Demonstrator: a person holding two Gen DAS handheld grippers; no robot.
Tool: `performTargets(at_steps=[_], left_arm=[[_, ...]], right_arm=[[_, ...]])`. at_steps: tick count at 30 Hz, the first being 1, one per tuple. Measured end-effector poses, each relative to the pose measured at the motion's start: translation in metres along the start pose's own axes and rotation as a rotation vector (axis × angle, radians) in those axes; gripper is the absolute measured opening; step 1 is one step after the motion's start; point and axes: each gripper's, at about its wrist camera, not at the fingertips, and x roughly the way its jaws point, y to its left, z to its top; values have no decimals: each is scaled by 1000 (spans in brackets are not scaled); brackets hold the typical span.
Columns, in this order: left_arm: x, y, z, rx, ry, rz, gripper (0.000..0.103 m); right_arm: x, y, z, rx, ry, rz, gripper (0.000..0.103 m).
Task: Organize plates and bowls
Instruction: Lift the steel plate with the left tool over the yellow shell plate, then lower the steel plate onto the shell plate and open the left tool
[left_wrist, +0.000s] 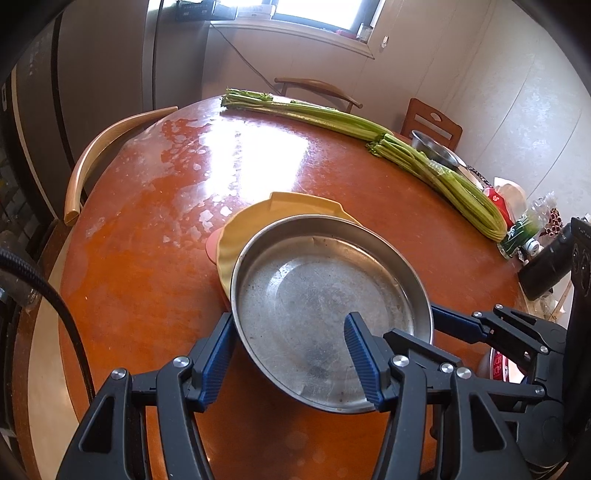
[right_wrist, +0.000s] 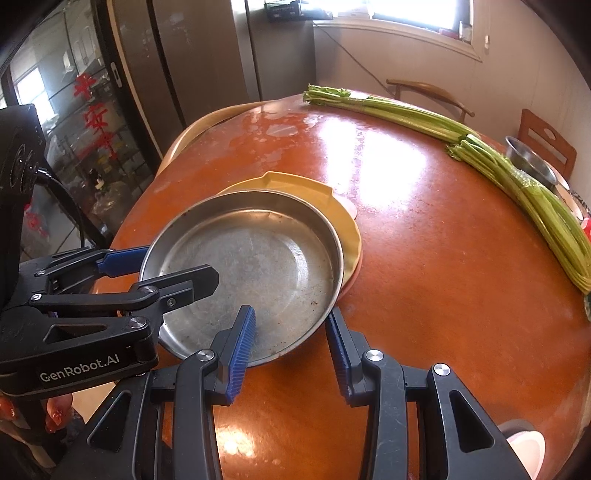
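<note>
A round steel pan (left_wrist: 325, 295) lies on a yellow plate (left_wrist: 251, 229), which sits on a pink plate (left_wrist: 211, 246) on the round red-brown table (left_wrist: 147, 229). My left gripper (left_wrist: 291, 354) is open, its jaws straddling the pan's near left rim, one finger inside and one outside. My right gripper (right_wrist: 291, 343) is open and straddles the pan's (right_wrist: 251, 266) near right rim the same way. The yellow plate (right_wrist: 332, 206) and the pink plate (right_wrist: 349, 212) show beyond the pan. Each gripper shows in the other's view: the right (left_wrist: 458, 325), the left (right_wrist: 122, 262).
Two bundles of celery (left_wrist: 369, 129) lie along the table's far side. A steel bowl (left_wrist: 436, 149) stands behind them, with packets and a bottle (left_wrist: 517, 229) at the right edge. Chairs (left_wrist: 103, 155) ring the table. A fridge (right_wrist: 192, 55) stands behind.
</note>
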Motion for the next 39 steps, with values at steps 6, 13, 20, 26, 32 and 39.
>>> performTargets(at_steps=[6,13,20,26,32,39], left_arm=[[10,5,7,-4,-4,7,59],[23,8,13,1,3,18,59],[33,12,16,4,9,19,59],[38,11,20,7,8,19,59],[37,13,22,5,-2,8,59],[27,17,25,5,-26,-14,59]], right_arm=[[12,0,4,13,22,6,42],[23,0,9,21,32,-9,42],[35,2,12,24,40,-39,42],[41,2,15,26,37,-62,42],[44,4,17,5,26,-89,42],[46,4,18,2,22,-100,42]])
